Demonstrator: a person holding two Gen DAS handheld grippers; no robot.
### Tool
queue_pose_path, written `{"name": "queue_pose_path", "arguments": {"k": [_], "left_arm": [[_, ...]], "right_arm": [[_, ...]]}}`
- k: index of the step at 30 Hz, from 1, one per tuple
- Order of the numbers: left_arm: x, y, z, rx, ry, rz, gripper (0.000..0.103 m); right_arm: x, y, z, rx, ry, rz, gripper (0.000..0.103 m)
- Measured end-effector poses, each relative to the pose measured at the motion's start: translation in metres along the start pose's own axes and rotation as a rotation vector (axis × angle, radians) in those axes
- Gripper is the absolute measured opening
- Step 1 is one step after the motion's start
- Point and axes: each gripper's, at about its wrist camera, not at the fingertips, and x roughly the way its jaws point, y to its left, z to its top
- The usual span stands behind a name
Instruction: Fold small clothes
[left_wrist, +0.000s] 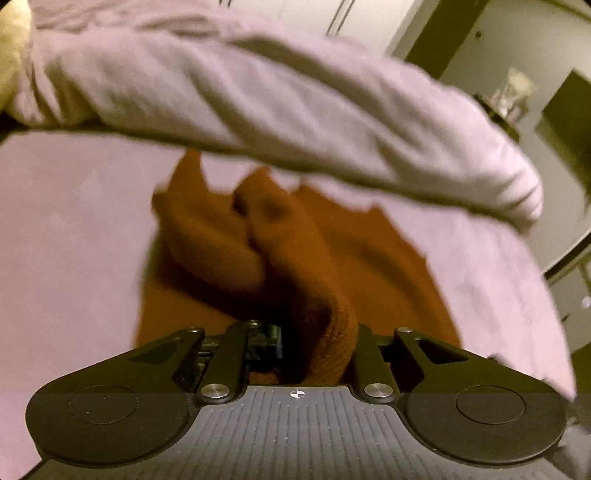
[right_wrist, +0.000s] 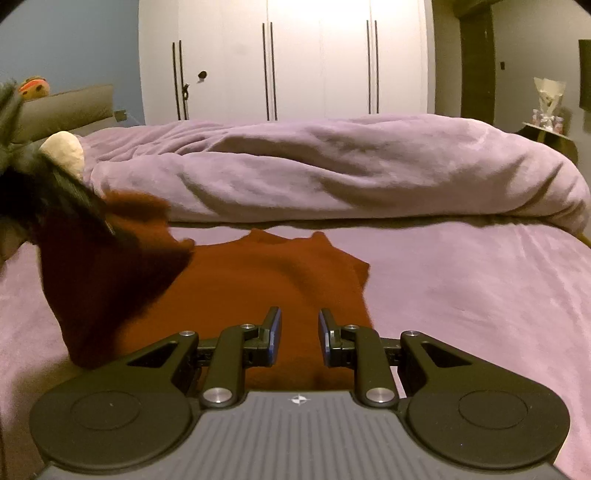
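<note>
Rust-orange knit top (right_wrist: 258, 280) lies on my bed (right_wrist: 461, 288); my left tool (left_wrist: 317, 343) grips its lifted edge, my right tool (right_wrist: 300, 332) hovers open above it.

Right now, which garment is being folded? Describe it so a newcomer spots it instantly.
Start at the bed with the lilac sheet, its bunched duvet at the far side. In front of the duvet lies the rust-orange top, one side lifted by the left claw. It is the only orange fabric among lilac bedding.

Each matte black claw (right_wrist: 300, 338) carries two round side discs, silver pivot screws and angular linkage arms (the right one's pads (right_wrist: 275, 325) edged blue). A grey ribbed housing with a small crosshair mark sits behind the left claw (left_wrist: 317, 343) likewise.
</note>
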Motion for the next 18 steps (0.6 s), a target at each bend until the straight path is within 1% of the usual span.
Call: {"name": "queue_pose_path", "arguments": {"k": [2,4,5,7,8,10,12,13,14,16,18], "left_arm": [[0.007,-0.005,-0.016,0.018,0.005,0.016,0.029],[-0.010,-0.011,-0.026,0.075,-0.035,-0.013,0.041],[-0.023,-0.013,-0.032,0.099,-0.051,-0.046,0.050],[-0.046,-0.011,-0.043,0.113,-0.070,-0.091,0.052],[-0.060,-0.007,-0.048,0.111,-0.088,-0.098,0.052],[-0.082,0.003,-0.056,0.100,-0.126,-0.070,0.052],[-0.102,0.019,-0.066,0.078,-0.167,-0.007,0.063],[-0.109,0.030,-0.072,0.064,-0.178,0.037,0.063],[-0.111,0.042,-0.078,0.036,-0.179,0.093,0.063],[-0.113,0.063,-0.088,-0.021,-0.152,0.147,0.063],[-0.109,0.083,-0.099,-0.110,-0.106,0.191,0.063]], "right_arm": [[-0.001,-0.007,-0.001,0.009,0.009,-0.003,0.021],[-0.002,-0.013,-0.003,0.019,0.024,0.004,0.021],[-0.003,-0.016,-0.003,0.020,0.027,0.010,0.021],[-0.003,-0.018,-0.005,0.011,0.033,0.023,0.022],[-0.001,-0.018,-0.005,0.007,0.037,0.024,0.022],[0.002,-0.015,-0.004,0.007,0.038,0.032,0.022],[0.006,-0.011,-0.001,0.022,0.039,0.047,0.022],[0.007,-0.009,0.002,0.034,0.035,0.062,0.022],[0.009,-0.005,0.007,0.047,0.030,0.082,0.023],[0.013,0.003,0.018,0.069,0.021,0.125,0.023],[0.018,0.015,0.033,0.090,0.016,0.187,0.030]]}}
